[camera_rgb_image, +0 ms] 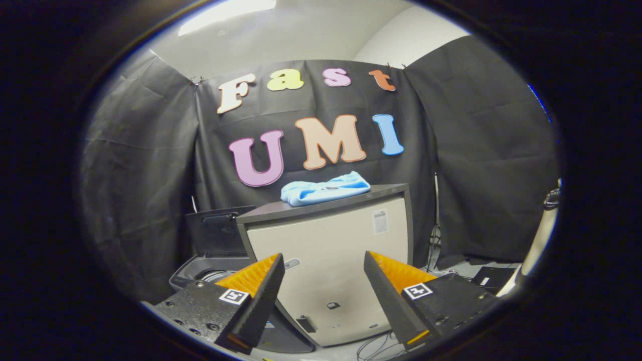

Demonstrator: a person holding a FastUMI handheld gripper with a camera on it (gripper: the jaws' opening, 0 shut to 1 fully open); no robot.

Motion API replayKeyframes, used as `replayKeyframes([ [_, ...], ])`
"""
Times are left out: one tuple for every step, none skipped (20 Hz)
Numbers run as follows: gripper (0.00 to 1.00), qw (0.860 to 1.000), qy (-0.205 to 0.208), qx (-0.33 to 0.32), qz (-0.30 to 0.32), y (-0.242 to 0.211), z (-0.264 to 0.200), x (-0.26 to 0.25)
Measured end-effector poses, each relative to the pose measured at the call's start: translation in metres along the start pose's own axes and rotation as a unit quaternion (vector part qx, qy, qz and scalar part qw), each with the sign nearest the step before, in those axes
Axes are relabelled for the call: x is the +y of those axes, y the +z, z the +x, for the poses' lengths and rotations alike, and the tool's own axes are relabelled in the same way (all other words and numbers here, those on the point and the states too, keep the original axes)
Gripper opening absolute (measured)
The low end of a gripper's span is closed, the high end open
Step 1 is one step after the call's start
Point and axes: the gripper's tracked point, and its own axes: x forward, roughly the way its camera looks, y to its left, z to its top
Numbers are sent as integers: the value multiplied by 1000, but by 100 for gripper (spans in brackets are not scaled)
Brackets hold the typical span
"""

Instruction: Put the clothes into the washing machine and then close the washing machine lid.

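I see the clothes, a light blue folded bundle, lying on the dark top of a pale cabinet, well beyond my fingers. The washing machine sits low beside that cabinet, behind my left finger, its dark lid raised upright and its drum opening showing.

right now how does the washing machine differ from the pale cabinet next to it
The washing machine is dark and sits low, while the pale cabinet stands taller. The washing machine's lid is raised open; the cabinet has a flat closed top. The cabinet carries the blue cloth; nothing of that sort rests on the washing machine. Both stand beyond the open tongs, side by side before the black wall.
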Motion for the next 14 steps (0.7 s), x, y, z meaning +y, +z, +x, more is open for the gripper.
replayKeyframes([
  [96, 1000, -3, 10, -4, -2, 3, -2],
  [96, 1000, -4, 13, -6, 0, 6, -1],
  [96, 1000, -3, 23, -12, 3, 9, 2],
  [96, 1000, -7, 24, -19, 8, 11, 3],
  [96, 999, -14, 23, -24, 15, 13, 3],
  [96, 999, -14, 26, -24, 20, 17, 10],
  [96, 999, -11, 26, -19, 26, 19, 16],
  [96, 999, -15, 27, -10, 32, 22, 19],
  [96, 1000, -13, 27, -3, 40, 25, 23],
  [96, 1000, -11, 28, 1, 47, 28, 27],
  [96, 1000, -11, 25, 1, 58, 32, 29],
  [96, 1000, -9, 26, 2, 67, 37, 31],
  [96, 1000, -2, 29, 4, 78, 42, 35],
  [96, 1000, 2, 29, 4, 87, 48, 37],
])
